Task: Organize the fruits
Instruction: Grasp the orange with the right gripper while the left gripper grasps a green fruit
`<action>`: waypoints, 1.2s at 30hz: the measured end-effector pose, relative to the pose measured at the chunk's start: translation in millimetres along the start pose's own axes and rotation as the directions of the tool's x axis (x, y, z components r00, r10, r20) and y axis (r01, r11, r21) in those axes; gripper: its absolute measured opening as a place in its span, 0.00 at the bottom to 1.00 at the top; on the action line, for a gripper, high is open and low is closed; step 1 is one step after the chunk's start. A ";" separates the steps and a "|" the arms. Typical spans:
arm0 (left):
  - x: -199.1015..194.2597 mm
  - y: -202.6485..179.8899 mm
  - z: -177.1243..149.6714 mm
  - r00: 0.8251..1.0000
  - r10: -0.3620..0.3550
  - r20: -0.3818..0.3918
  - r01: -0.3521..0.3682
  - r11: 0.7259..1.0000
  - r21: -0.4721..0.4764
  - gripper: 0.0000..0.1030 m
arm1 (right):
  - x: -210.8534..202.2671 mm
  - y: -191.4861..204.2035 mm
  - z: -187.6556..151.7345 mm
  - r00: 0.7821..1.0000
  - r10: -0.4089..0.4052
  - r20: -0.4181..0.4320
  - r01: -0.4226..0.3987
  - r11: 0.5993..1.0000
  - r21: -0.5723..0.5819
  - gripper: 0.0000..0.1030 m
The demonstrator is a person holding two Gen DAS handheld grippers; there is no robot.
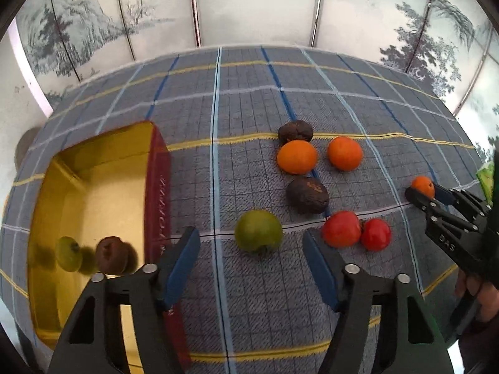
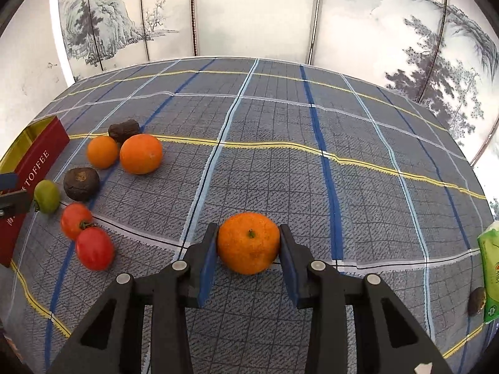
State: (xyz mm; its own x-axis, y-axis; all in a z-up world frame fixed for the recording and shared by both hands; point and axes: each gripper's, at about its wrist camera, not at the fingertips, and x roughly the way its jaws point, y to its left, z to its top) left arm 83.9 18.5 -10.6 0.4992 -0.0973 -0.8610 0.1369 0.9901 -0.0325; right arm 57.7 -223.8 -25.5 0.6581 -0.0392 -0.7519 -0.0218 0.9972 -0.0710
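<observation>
My left gripper (image 1: 250,237) is open over the plaid cloth, and a green fruit (image 1: 258,230) lies between its blue pads without touching them. Left of it stands a red tin (image 1: 157,187) with a gold inside, holding a green fruit (image 1: 67,252) and a brown fruit (image 1: 112,254). My right gripper (image 2: 248,233) is shut on a small orange (image 2: 248,243), with both pads against its sides. The left wrist view shows that gripper (image 1: 422,191) at the right with the orange (image 1: 422,187).
On the cloth lie two oranges (image 1: 296,156) (image 1: 344,153), two dark brown fruits (image 1: 294,131) (image 1: 307,194) and two red tomatoes (image 1: 341,229) (image 1: 375,234). A green packet (image 2: 491,268) and a dark fruit (image 2: 476,300) sit at the right edge. A painted screen stands behind the table.
</observation>
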 end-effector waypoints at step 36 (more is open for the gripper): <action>-63.1 76.4 -15.8 0.994 0.070 0.079 -0.062 0.993 -0.101 0.35 | 0.4 -0.1 -0.4 1.000 0.005 -0.001 -0.005 1.000 0.005 0.35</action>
State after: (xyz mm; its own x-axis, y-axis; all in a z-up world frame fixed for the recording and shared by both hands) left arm 49.3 101.9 33.3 0.5736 -0.0355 -0.8184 0.0188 0.9994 -0.0301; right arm 57.7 -223.9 -26.0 0.6570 -0.0343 -0.7531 -0.0214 0.9977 -0.0641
